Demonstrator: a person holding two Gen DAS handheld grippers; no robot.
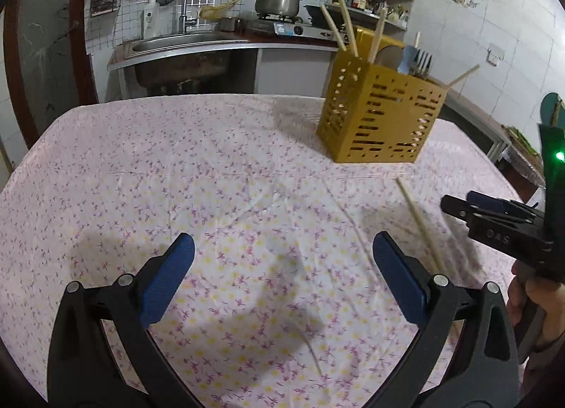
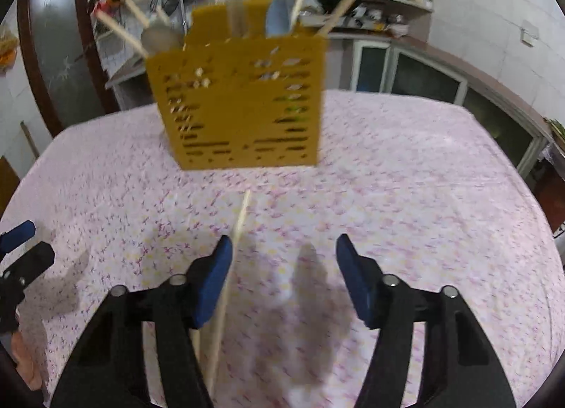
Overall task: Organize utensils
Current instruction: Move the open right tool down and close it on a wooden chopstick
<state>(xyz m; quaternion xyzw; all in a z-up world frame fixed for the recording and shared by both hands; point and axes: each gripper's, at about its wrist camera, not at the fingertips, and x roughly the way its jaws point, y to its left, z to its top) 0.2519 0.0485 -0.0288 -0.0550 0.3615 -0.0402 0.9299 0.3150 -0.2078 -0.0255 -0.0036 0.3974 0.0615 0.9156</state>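
Now, from my left wrist camera, my left gripper stands wide over the floral-clothed surface, nothing between its pads. A yellow utensil holder sits toward the far right edge, with chopsticks, a fork and a spoon in it. One loose chopstick lies nearer, toward the right edge.

From my right wrist camera, my right gripper is partly spread; the chopstick runs just beside its left pad, and I cannot tell whether they touch. The holder stands beyond.
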